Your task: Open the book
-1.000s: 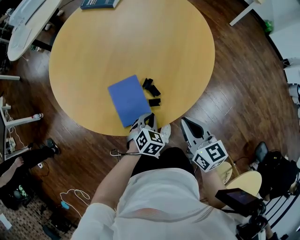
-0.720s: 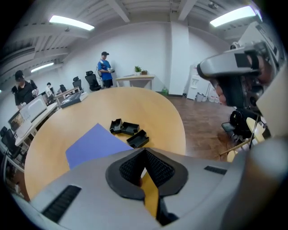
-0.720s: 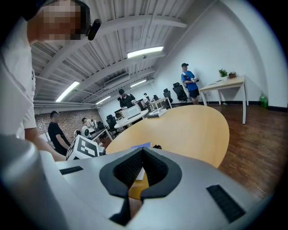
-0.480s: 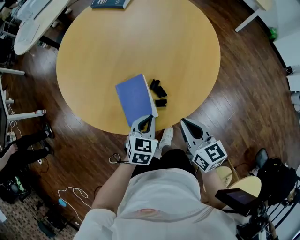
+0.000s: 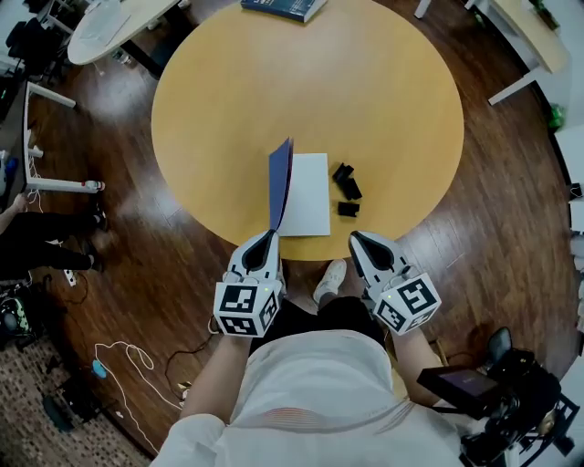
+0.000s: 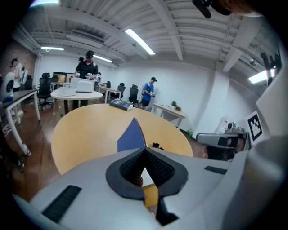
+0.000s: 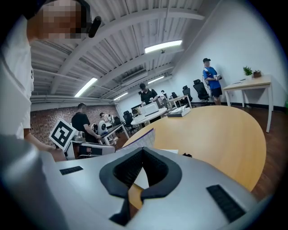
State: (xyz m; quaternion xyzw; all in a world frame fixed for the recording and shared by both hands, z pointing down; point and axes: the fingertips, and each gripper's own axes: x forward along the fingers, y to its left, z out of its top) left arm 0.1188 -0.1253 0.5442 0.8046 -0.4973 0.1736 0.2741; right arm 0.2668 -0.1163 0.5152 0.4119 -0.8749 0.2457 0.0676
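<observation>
On the table (image 5: 365,82), book (image 5: 306,196) near front edge, blocks (image 5: 345,187) just right, second book (image 5: 283,7) at far edge

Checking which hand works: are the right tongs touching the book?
Apart. Head view shows bare tabletop between the right tongs and the book.

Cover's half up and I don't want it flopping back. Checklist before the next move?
1. Grip: left claw shut on blue cover: ok.
2. Cover lifted off white page: ok, standing about upright, not yet laid over.
3. Landing spot on table left of the cover bare: ok.
4. The black parts apart from the book: ok, they lie right of the page.
5. Pages held down by right claw: not ok, it is shut, empty, at the table's near edge.
</observation>
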